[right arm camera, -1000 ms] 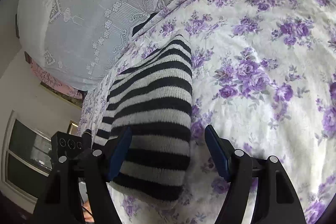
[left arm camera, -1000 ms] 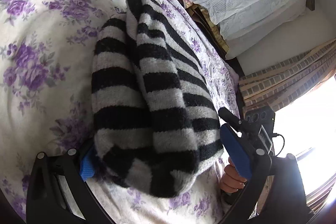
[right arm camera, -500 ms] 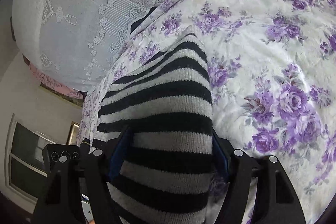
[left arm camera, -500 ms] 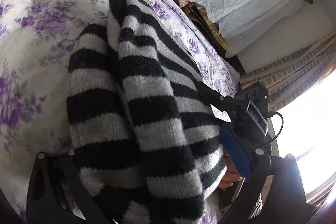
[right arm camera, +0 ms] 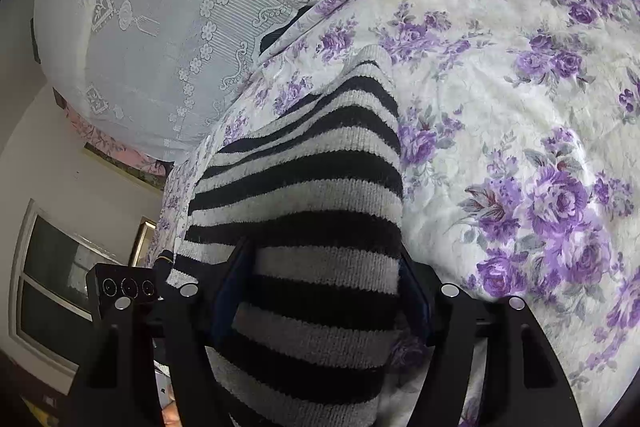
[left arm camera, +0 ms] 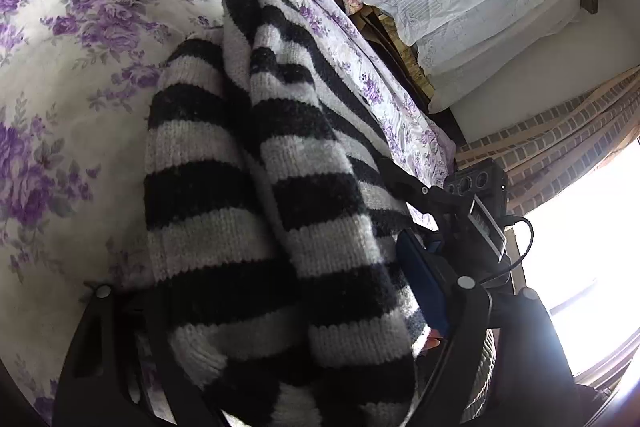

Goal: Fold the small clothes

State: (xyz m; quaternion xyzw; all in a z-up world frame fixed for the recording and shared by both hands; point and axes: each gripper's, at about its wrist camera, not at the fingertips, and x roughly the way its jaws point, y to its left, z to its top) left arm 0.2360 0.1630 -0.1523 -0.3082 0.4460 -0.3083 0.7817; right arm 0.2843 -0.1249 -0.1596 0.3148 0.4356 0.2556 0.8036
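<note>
Striped knit garment [left arm camera: 280, 211] on floral bedsheet [left arm camera: 72, 99], between both jaws. L gripper [left arm camera: 276, 307] just closing onto near end; R gripper [right arm camera: 320, 291] clamped on near edge. Open sheet beyond R.

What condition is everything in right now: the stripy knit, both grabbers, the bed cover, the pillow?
Striped knit garment: folded lengthwise, lying on the bed.
Left gripper: jaws have just been closing around the garment's near end.
Right gripper: jaws closed on the garment's near end.
Floral bedsheet: spread out, lightly wrinkled.
Lace-covered pillow: resting at the bed's edge.
</note>
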